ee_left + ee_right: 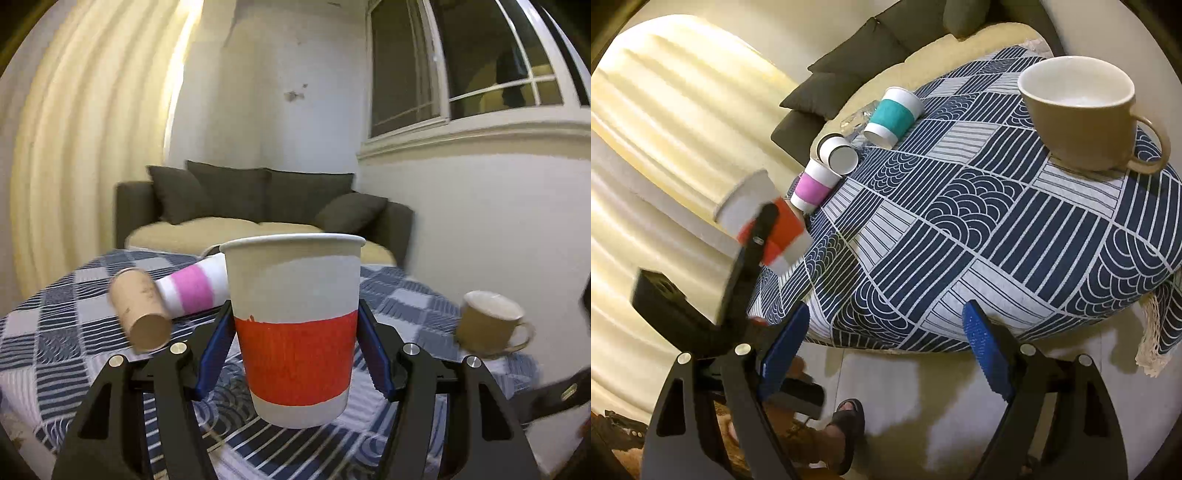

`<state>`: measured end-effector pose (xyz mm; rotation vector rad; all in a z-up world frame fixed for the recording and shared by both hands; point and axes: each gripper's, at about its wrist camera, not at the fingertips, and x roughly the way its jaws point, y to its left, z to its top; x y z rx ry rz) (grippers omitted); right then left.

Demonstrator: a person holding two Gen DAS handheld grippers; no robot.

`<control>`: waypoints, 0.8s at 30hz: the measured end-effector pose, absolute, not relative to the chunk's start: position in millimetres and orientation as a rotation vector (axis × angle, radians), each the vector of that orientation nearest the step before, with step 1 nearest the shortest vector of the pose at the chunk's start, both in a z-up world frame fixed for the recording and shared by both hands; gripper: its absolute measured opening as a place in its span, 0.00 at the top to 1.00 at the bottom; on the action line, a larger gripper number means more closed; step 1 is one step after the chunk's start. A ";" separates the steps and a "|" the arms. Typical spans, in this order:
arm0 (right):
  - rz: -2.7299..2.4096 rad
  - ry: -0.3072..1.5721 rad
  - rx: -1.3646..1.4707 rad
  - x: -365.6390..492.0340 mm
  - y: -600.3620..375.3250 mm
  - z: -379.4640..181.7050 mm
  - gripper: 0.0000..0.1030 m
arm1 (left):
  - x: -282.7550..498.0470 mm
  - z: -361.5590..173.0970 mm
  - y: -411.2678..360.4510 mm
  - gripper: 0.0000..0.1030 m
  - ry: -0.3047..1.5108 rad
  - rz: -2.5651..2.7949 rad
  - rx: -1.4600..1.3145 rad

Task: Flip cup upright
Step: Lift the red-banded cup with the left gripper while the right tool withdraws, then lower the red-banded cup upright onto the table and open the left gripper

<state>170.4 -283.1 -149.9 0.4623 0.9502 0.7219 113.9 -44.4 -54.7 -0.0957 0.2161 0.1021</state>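
My left gripper [295, 332] is shut on a white paper cup with a red band [293, 328]. It holds the cup upright, mouth up, just above the blue patterned tablecloth [66, 354]. The right wrist view shows the same cup [764, 221] held at the table's left edge by the left gripper's arm. My right gripper [886, 343] is open and empty, off the table's near edge above the floor.
A pink-banded cup [192, 288] and a brown cup [140, 310] lie on their sides behind the held cup. A teal-banded cup [894, 114] and a white cup [838, 153] lie farther back. A tan mug [1082, 110] stands upright. A sofa [258, 206] is behind the table.
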 end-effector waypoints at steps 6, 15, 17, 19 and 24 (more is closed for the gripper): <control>0.723 0.949 0.440 173.7 -273.7 -151.5 0.19 | 113.6 -83.1 -57.4 0.40 0.182 0.181 -0.039; 0.720 0.963 0.416 175.3 -266.8 -154.7 0.19 | 113.5 -98.9 -57.4 0.39 0.163 0.222 -0.023; 0.720 0.964 0.415 175.5 -266.2 -155.0 0.19 | 112.2 -100.6 -59.1 0.39 0.158 0.221 -0.013; 0.720 0.964 0.415 175.6 -266.3 -155.0 0.19 | 111.1 -100.5 -60.1 0.39 0.153 0.219 -0.011; 0.714 0.963 0.422 176.6 -269.2 -155.5 0.19 | 112.9 -101.7 -58.3 0.39 0.150 0.223 -0.012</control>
